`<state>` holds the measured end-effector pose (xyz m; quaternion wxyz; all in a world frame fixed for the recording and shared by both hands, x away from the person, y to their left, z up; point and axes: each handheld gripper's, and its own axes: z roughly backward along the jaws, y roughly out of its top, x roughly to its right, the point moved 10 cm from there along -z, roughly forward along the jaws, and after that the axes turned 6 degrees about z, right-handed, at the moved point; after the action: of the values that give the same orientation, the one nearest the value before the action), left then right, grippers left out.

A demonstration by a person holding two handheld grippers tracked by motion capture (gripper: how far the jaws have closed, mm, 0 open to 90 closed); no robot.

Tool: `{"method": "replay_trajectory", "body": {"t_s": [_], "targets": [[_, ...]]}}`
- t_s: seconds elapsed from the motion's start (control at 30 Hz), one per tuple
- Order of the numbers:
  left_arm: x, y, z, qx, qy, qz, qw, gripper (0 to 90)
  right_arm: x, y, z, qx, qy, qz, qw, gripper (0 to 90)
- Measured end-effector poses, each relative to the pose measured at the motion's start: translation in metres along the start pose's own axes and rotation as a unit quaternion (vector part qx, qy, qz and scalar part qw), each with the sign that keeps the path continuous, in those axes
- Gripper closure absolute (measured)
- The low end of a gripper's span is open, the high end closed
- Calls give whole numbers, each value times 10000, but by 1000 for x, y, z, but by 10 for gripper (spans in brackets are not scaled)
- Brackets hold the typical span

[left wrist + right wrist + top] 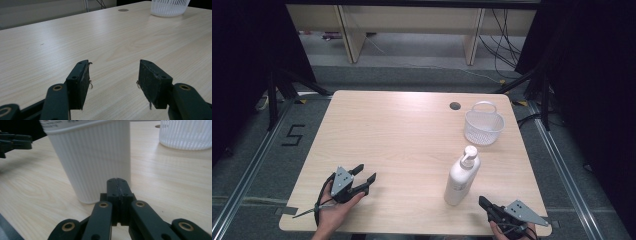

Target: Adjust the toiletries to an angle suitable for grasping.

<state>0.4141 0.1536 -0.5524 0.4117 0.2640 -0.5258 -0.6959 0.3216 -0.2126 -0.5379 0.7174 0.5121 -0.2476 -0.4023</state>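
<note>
A white pump bottle [461, 178] stands upright on the wooden table [402, 140], right of centre near the front. Its ribbed body [92, 157] rises close ahead in the right gripper view. My right gripper [483, 202] rests at the front right corner, just right of the bottle's base, with its jaws pressed together [118, 185] and nothing between them. My left gripper [364, 175] lies at the front left in a hand, pointing toward the table's middle. Its two pads stand wide apart [113, 75] over bare wood, holding nothing.
A white plastic basket [483, 125] with a handle sits at the back right, seen also at the top of the left gripper view [168, 7] and the right gripper view [186, 133]. A round cable hole [455, 105] lies beside it. Desks and cables stand beyond the table.
</note>
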Motion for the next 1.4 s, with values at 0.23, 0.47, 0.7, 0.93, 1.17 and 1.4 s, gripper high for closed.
{"method": "replay_trajectory", "body": {"t_s": [0.23, 0.47, 0.7, 0.93, 1.17, 1.4], "targets": [[1, -1, 0, -21, 59, -62, 10000, 427, -26, 21, 2, 264, 298, 325, 9987, 900], [1, 0, 1, 24, 69, -74, 9999, 428, -44, 37, 0, 378, 336, 539, 9973, 900], [1, 1, -2, 41, -4, -157, 9999, 428, -51, 48, -6, 371, 386, 522, 9972, 900], [2, 0, -1, -9, 41, -124, 9999, 428, -53, 54, -12, 363, 343, 634, 9967, 900], [3, -1, -1, -26, 24, -145, 9999, 428, -56, 56, -16, 353, 332, 588, 9971, 900], [3, -1, -1, -28, 21, -148, 9999, 429, -57, 59, -20, 313, 269, 683, 9968, 900]]}}
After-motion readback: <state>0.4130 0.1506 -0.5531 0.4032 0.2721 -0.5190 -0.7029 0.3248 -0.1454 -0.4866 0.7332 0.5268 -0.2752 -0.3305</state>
